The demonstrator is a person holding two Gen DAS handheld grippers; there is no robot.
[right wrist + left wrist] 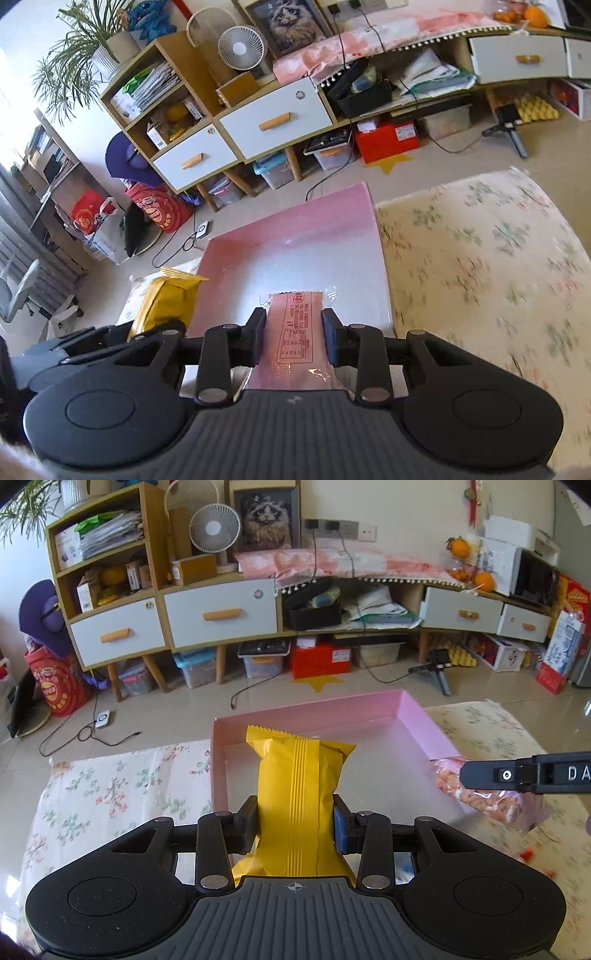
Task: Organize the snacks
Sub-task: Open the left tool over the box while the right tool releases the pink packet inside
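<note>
Yellow snack bag [295, 794] pinched upright in left gripper [295, 825]; right gripper [293, 341] pinches clear pink packet [295, 339] over pink tray [413, 716].

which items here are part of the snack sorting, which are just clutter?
In play:
- yellow snack bag, held by left gripper
- clear snack pack, held by right gripper
- pink box

Clutter:
- desk fan
- cat picture
- oranges

The floor of the pink box [369, 738] was seen bare and open from above, bounded by low walls. Its near part was overhung by the yellow packet [295, 782] and the clear snack bag [487, 797]. The floral cloth [480, 258] beside it was left unobstructed.
</note>
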